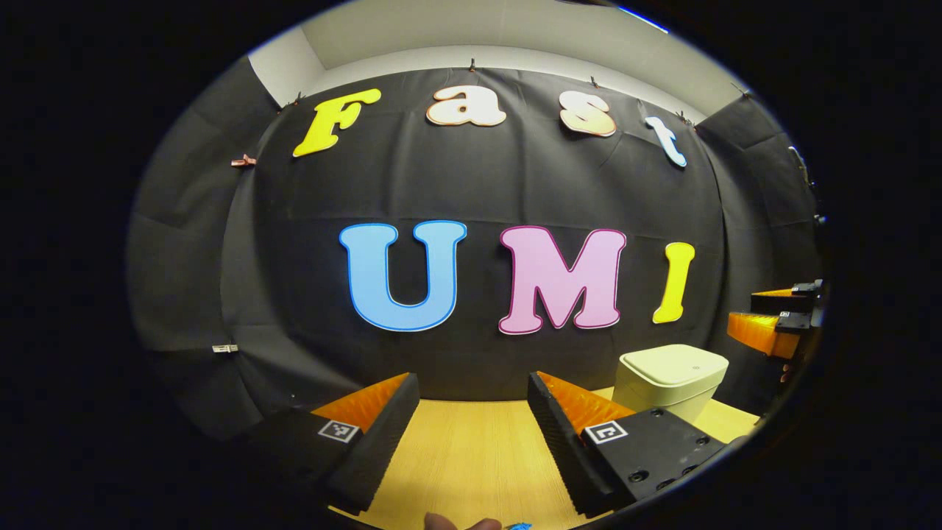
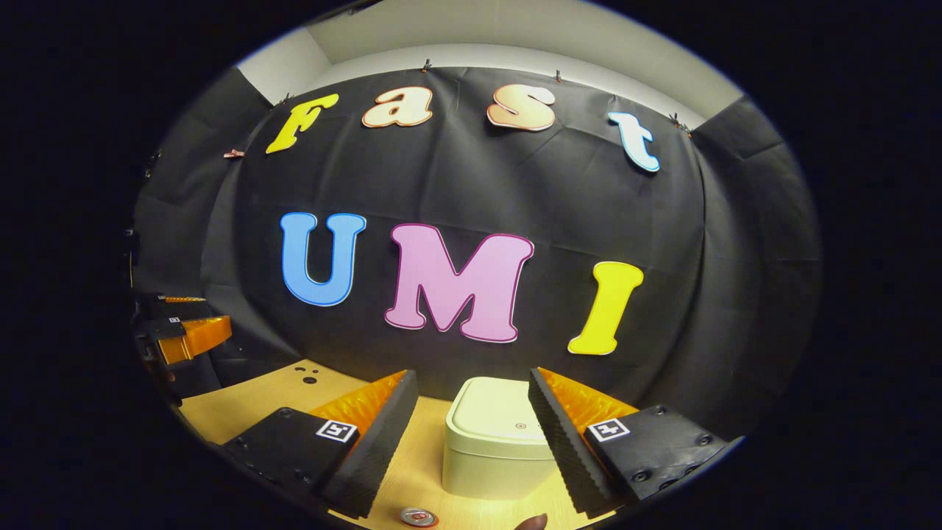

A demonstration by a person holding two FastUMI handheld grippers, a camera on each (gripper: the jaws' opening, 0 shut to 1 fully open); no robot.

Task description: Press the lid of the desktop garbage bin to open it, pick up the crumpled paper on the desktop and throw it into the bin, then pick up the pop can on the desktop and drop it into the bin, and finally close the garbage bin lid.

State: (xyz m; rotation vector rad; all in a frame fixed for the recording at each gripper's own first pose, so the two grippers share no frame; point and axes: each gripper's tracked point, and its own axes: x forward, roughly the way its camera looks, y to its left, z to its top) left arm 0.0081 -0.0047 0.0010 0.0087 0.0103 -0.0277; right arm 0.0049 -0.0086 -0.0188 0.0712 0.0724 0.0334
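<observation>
One closed bin (image 2: 500, 442), perhaps one can top (image 2: 418, 517), two hand-held grippers apart.

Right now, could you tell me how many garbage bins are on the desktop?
1: the garbage bin, lid shut, stands on the desktop straight ahead of the right gripper; others may be hidden.

One bin (image 2: 500, 442), lid shut, on the counter (image 2: 243, 405). One can (image 2: 418, 517), top just visible at the counter's near edge. Two tongs: left tongs (image 1: 471, 434) and right tongs (image 2: 471, 434), two fingers each, both spread apart. Two small dark holes (image 2: 307, 380) near the counter's far left edge.
</observation>
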